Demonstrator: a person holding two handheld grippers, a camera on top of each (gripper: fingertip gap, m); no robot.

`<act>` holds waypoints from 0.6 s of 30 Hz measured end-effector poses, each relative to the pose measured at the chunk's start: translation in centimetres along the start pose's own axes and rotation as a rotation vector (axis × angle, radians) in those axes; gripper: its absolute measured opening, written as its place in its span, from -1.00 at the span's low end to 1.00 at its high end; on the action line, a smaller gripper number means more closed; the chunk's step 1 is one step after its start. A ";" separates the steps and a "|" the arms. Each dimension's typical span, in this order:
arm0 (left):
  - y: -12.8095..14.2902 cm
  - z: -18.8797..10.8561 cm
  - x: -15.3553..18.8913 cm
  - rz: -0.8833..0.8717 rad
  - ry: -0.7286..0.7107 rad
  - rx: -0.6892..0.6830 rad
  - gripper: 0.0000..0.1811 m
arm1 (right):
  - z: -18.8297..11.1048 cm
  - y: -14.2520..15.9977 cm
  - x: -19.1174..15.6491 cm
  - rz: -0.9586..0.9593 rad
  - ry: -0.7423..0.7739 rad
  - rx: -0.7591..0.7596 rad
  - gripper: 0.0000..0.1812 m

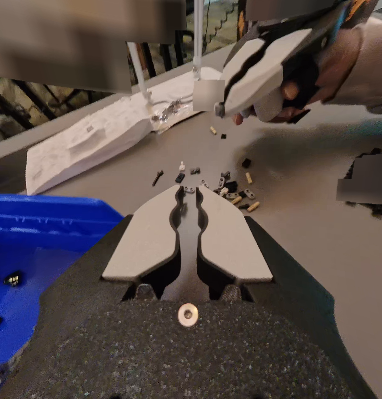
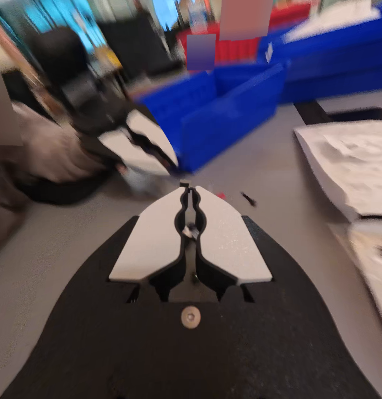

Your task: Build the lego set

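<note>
While the left gripper (image 1: 189, 190) hangs over the grey table (image 1: 282, 151) with a narrow gap between its tips and nothing in it, a scatter of small lego pieces (image 1: 226, 190) lies just beyond those tips and to their right. The right gripper (image 2: 189, 190) is nearly closed on a small dark piece (image 2: 184, 184), pinched at its tips, though blur makes this unsure. A blue bin (image 1: 34, 216) sits left of the left gripper, an open booklet (image 1: 88, 151) beyond.

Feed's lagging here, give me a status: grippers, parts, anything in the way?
Left gripper open, empty, above loose parts. Right gripper shut on small dark piece, off the table. Blue bin beside left gripper, not blocking.
</note>
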State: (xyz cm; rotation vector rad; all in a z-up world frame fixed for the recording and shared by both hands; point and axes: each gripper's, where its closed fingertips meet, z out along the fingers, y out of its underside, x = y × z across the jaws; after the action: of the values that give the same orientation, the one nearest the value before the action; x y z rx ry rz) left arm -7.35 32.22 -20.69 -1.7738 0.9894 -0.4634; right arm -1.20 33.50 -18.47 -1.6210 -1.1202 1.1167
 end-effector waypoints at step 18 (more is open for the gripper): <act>1.8 -0.5 -1.4 -0.072 0.020 -0.110 -0.91 | -1.1 6.2 3.1 -0.242 0.208 -0.515 -0.82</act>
State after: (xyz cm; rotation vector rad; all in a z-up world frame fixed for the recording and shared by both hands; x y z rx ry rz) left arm -9.21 32.74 -21.96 -1.9113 0.9832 -0.4809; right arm 1.75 34.87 -24.66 -1.8705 -1.4944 0.5093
